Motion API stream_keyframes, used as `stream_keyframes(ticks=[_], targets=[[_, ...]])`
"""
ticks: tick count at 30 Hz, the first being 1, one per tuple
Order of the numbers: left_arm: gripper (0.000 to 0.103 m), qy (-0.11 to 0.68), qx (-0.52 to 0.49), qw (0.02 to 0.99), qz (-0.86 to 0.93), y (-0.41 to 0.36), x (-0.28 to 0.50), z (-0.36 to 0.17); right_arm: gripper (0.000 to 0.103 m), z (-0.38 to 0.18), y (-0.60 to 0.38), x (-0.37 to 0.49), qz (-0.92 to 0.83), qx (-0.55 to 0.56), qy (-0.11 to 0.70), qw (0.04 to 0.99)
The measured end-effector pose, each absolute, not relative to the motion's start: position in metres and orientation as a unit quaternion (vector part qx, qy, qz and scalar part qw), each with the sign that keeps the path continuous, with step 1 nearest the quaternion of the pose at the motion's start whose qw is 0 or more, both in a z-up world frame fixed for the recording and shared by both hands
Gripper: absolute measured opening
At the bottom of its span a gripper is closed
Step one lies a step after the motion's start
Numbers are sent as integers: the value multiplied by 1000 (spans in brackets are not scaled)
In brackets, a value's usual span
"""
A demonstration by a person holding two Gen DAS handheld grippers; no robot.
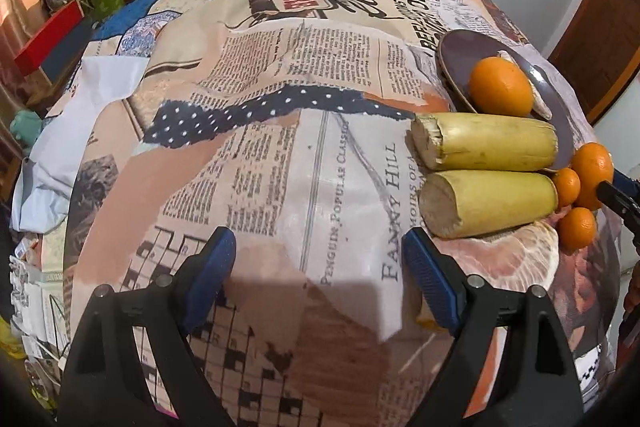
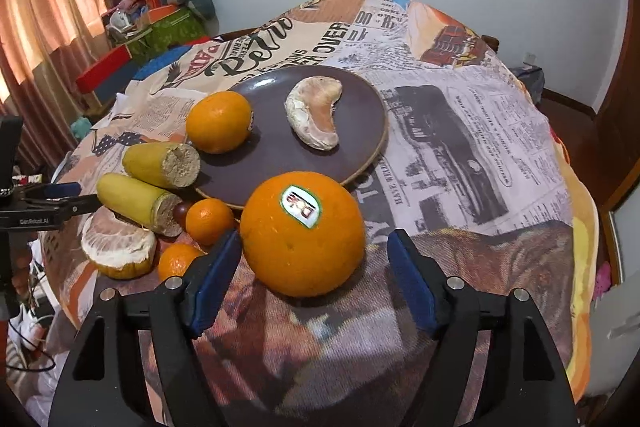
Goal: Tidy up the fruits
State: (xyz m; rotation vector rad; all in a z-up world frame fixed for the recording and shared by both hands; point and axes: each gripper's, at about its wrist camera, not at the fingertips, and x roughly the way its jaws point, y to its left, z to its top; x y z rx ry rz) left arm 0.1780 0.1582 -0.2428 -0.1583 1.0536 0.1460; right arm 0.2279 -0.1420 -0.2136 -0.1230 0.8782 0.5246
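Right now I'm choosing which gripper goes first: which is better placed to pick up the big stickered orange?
Right. The right gripper is open with the stickered orange just ahead between its fingers. The left gripper faces bare tablecloth.

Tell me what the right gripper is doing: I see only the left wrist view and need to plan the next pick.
Observer: The right gripper is open, with its fingers on either side of a large stickered orange on the tablecloth.
Operator: Is that orange on the plate?
Observer: No, it sits just off the near rim of the plate.
Operator: What is hidden behind the orange that is on the plate?
Observer: A peeled pomelo segment, lying apart from the smaller orange.
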Motion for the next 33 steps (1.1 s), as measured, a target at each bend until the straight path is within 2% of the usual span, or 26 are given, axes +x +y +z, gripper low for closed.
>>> stream_keyframes(ticks=[6, 8, 10, 21, 33], targets=[[87, 504, -57, 860, 61, 148, 175, -242, 72, -222, -131, 229, 257, -73, 428, 863], [87, 506, -55, 859, 52, 144, 168, -242, 67, -223, -132, 229, 251, -75, 426, 866], [87, 508, -49, 858, 46, 137, 162, -242, 66, -222, -135, 228, 255, -67, 428, 864], [87, 507, -30, 862, -1, 90, 126, -233, 65, -202, -160, 201, 255, -43, 417, 871], [86, 483, -63, 871, -64, 59, 137, -210, 65, -174, -181, 175, 245, -29, 384, 890]])
